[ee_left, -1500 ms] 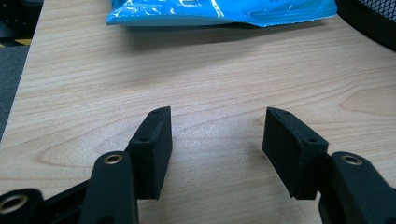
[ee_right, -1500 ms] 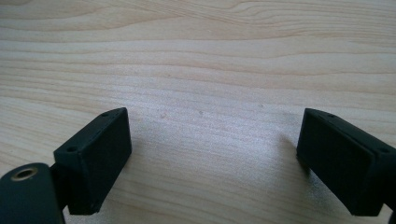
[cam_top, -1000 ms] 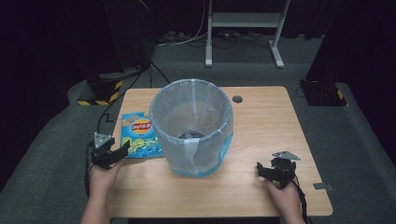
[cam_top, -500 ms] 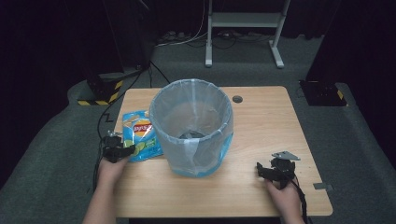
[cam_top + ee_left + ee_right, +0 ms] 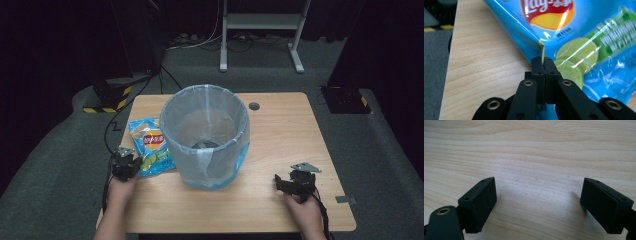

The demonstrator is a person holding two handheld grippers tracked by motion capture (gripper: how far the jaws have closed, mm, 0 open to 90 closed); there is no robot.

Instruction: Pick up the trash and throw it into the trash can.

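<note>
Since a moment ago my left tongs (image 5: 543, 65) have pinched the edge of the blue crinkly crisp packet (image 5: 151, 145) lying on the wooden counter (image 5: 280, 125) beside the lined translucent bin (image 5: 206, 136), ready for lifting in, while my right tongs (image 5: 539, 202) rest wide.

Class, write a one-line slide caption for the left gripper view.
Left gripper shut on the edge of a blue chip bag lying on the wooden table.

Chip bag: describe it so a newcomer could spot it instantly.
On the wooden table stands a big lined bin. Flat against the bin's left side lies the chip bag, its near edge pinched by the left gripper. It is glossy blue with lime slices and a red-yellow logo.
</note>
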